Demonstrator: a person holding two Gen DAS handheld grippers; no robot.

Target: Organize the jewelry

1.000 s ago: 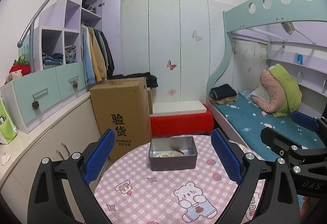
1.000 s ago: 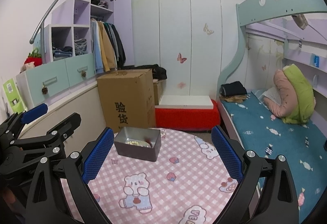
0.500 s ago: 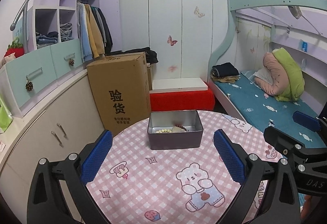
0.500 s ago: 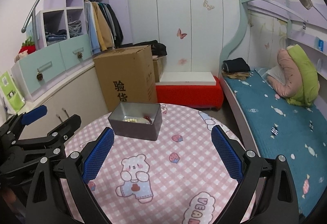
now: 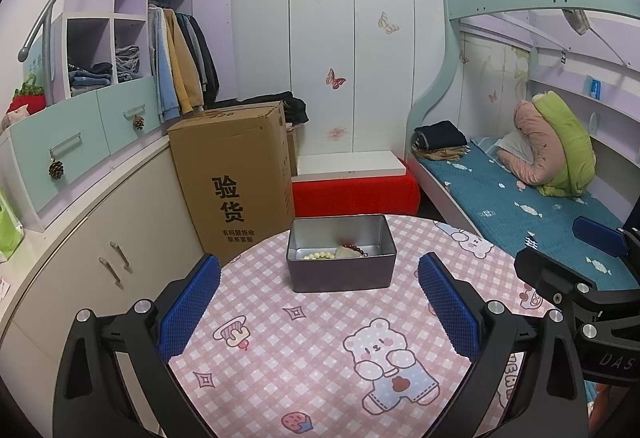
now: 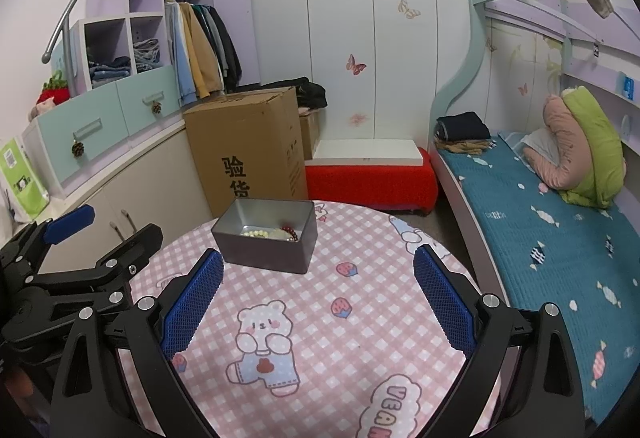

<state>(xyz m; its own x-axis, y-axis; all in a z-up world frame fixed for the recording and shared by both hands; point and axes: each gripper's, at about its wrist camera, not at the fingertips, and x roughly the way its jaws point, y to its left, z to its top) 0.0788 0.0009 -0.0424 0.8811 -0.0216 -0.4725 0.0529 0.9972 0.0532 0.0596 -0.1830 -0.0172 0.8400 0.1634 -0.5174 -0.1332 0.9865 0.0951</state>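
Note:
A grey metal tin (image 5: 341, 271) stands on the far part of a round table with a pink checked cloth (image 5: 304, 350). Inside lie a pale bead bracelet (image 5: 319, 255) and a dark red bead bracelet (image 5: 355, 248). The tin also shows in the right wrist view (image 6: 265, 250), with its pale beads (image 6: 254, 233) and red beads (image 6: 291, 231). My left gripper (image 5: 319, 296) is open and empty, just short of the tin. My right gripper (image 6: 318, 288) is open and empty, to the right of the tin and nearer than it.
A tall cardboard box (image 5: 234, 174) stands behind the table on the left. A red bench (image 5: 354, 192) with a white board lies behind it. A bunk bed (image 5: 520, 198) is on the right, cabinets (image 5: 100, 238) on the left.
Both grippers have moved forward and tilted down towards the table. The tin looks larger and closer. Both grippers stay open and empty.

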